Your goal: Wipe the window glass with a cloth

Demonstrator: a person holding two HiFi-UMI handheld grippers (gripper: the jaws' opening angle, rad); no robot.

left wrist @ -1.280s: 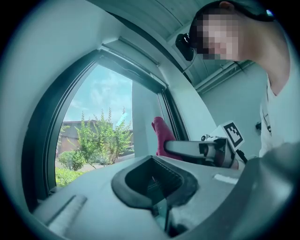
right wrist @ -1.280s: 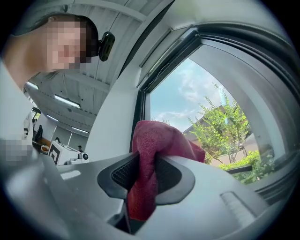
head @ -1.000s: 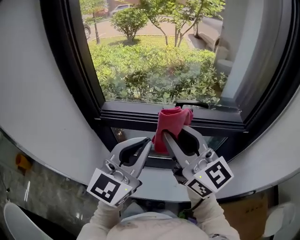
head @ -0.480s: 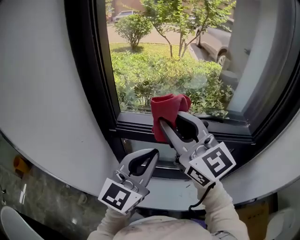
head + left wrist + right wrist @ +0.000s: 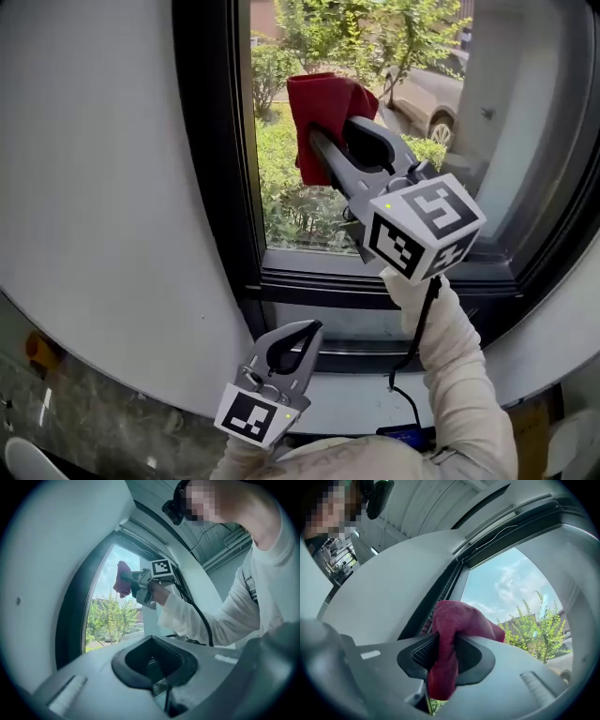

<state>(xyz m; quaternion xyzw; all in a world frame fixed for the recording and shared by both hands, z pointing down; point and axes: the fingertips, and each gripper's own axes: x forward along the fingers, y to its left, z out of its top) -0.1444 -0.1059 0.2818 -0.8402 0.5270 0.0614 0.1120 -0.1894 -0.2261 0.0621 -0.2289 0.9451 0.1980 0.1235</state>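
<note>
While the left gripper (image 5: 311,330) hangs low, close to the person's body, its jaws are together with nothing between them. It points up toward the lower window frame (image 5: 375,286) without touching it. Its marker cube (image 5: 253,417) faces the head camera. White wall (image 5: 94,187) curves off to its left.

Right sleeve (image 5: 459,375) reaches up and forward from the bottom edge, and a black cable (image 5: 412,342) hangs beside it. The right gripper's marker cube (image 5: 422,230) sits above the wrist. The right gripper (image 5: 319,145) is held high, angled up and left toward the pane. Its jaws are clamped on a red cloth (image 5: 314,98). In the right gripper view a fold of cloth is pinched between the pads: one end hangs down at the near side, and the rest bunches out past the tips.

The cloth wad is up at the window glass (image 5: 291,216), in its upper left part, just beside the dark side frame (image 5: 211,141). Whether it presses on the pane I cannot tell from any view.

Beyond the glass: green shrubs (image 5: 300,211), thin trees, and a parked car (image 5: 427,94) at the right. Blue sky with cloud shows in the right gripper view.
</note>
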